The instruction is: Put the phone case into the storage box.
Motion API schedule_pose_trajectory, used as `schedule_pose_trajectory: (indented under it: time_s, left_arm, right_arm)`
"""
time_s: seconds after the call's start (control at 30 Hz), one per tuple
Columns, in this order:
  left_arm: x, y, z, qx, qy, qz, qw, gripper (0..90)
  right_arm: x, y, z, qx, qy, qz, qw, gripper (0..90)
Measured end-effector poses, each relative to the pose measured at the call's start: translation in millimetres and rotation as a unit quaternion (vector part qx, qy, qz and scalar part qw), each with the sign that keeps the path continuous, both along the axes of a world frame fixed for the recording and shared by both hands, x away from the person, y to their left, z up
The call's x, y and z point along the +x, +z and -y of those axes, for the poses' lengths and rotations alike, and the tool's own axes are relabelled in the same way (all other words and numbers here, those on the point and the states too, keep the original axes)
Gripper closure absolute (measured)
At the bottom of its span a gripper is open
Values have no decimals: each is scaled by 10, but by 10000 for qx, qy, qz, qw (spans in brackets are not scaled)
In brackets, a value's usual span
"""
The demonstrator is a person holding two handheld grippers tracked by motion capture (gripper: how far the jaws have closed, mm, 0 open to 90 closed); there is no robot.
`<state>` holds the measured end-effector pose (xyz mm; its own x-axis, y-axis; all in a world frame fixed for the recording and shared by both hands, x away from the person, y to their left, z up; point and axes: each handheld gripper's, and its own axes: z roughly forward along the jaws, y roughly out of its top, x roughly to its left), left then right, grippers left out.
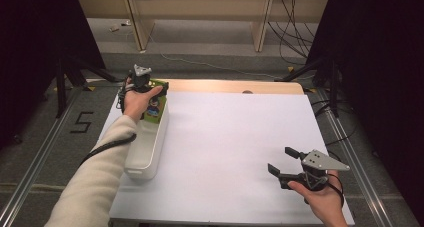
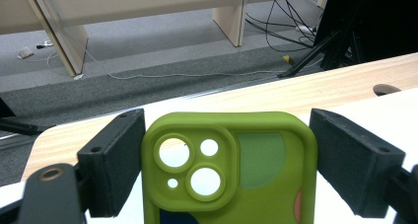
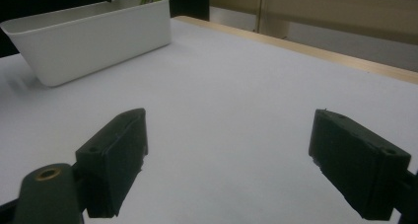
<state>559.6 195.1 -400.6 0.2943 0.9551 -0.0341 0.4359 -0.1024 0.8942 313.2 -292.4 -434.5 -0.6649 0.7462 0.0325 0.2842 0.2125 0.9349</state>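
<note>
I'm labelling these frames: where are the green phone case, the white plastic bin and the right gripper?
Green phone case [image 2: 256, 184], left gripper view: flat back beside the camera cut-outs.
White plastic bin [image 1: 146, 159], high view: right wall.
Right gripper [image 1: 282, 160], high view: between its open jaws.

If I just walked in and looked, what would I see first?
The bright green phone case would catch your eye first: the left gripper holds it upright between its jaws, over the far end of the long white bin at the left side of the white table. Next you would notice the right gripper near the front right, with its black jaws wide open and nothing between them.
</note>
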Motion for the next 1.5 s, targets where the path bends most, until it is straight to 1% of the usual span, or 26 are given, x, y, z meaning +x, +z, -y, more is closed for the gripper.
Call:
schedule_pose_trajectory:
  time_s: [0.77, 1.5]
  left_arm:
    - [-18, -31, 4, 31, -28, -88, 10000, 163]
    - [-64, -81, -9, 58, -116, -248, 9996, 160]
  right_arm:
    - [1, -2, -1, 3, -1, -8, 10000, 161]
    - [1, -4, -4, 1, -8, -21, 10000, 161]
